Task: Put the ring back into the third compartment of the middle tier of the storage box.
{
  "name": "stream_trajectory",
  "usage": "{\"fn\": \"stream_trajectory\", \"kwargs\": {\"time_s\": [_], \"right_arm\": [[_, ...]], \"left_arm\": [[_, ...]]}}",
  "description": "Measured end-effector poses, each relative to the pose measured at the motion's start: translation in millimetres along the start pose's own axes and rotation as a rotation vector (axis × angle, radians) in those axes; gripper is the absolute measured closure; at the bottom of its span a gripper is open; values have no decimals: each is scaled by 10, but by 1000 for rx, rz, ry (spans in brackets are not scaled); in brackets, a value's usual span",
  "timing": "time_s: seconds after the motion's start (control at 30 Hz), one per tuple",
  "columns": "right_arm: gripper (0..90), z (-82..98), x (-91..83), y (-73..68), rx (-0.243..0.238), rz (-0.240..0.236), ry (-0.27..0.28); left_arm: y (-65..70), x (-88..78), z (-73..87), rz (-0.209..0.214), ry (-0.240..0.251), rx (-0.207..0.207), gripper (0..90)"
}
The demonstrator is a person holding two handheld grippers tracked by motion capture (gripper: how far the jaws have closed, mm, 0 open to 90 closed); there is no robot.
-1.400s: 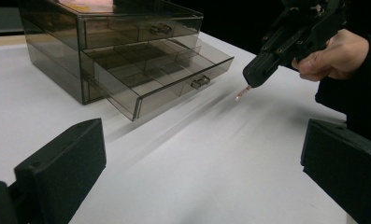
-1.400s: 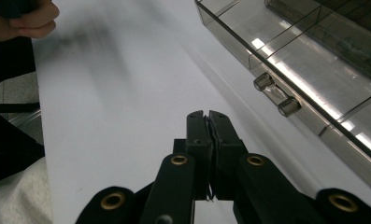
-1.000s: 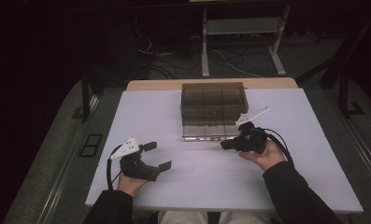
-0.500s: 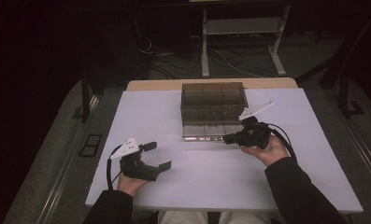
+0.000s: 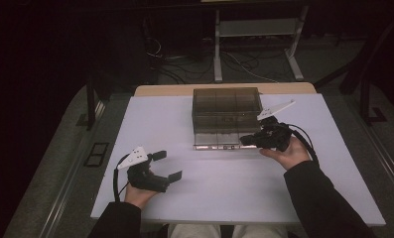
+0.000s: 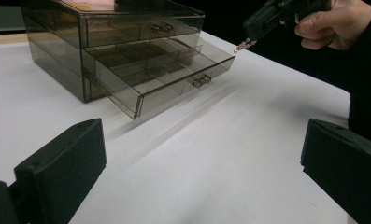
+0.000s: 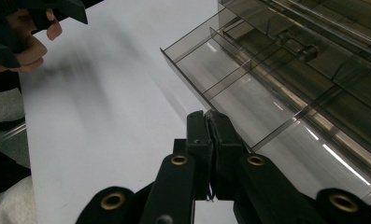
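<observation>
- The right gripper [image 7: 210, 122] has its jaws pressed tight together. A tiny shiny thing [image 6: 243, 45] sticks out at its tip in the left gripper view. It is too small to tell what it is.
- The left gripper [image 5: 165, 165] has its jaws wide open and holds nothing. It sits low near the front of the table [image 5: 155, 119].
- The tiny thing could slip out and fall on the table, because the jaws pinch so little of it.
- It could also drop into the wrong little space, because the spaces sit close together.
- The drawer box [image 5: 226, 107] is smoky see-through plastic. It stands at the far middle of the table.
- Its bottom drawer [image 6: 167, 70] is pulled out, just under the right gripper. The little spaces inside look empty.
</observation>
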State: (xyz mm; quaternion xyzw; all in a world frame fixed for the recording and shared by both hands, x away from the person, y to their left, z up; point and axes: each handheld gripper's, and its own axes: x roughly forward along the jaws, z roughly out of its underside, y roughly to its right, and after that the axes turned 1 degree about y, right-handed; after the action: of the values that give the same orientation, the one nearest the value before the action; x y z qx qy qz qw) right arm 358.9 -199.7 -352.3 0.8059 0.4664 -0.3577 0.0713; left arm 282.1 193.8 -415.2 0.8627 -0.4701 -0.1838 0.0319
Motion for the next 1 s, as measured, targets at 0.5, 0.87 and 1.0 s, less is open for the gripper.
{"fn": "stream_trajectory", "kwargs": {"time_s": [0.5,0.87,1.0], "right_arm": [[869,-57,-79,167,24,40,27],[869,-36,-66,282,48,64,41],[869,-23,-35,330,54,69,34]], "left_arm": [[-1,-2,-1,0,0,0,0],[-2,3,0,0,-1,0,0],[-2,2,-1,2,-2,2,0]]}}
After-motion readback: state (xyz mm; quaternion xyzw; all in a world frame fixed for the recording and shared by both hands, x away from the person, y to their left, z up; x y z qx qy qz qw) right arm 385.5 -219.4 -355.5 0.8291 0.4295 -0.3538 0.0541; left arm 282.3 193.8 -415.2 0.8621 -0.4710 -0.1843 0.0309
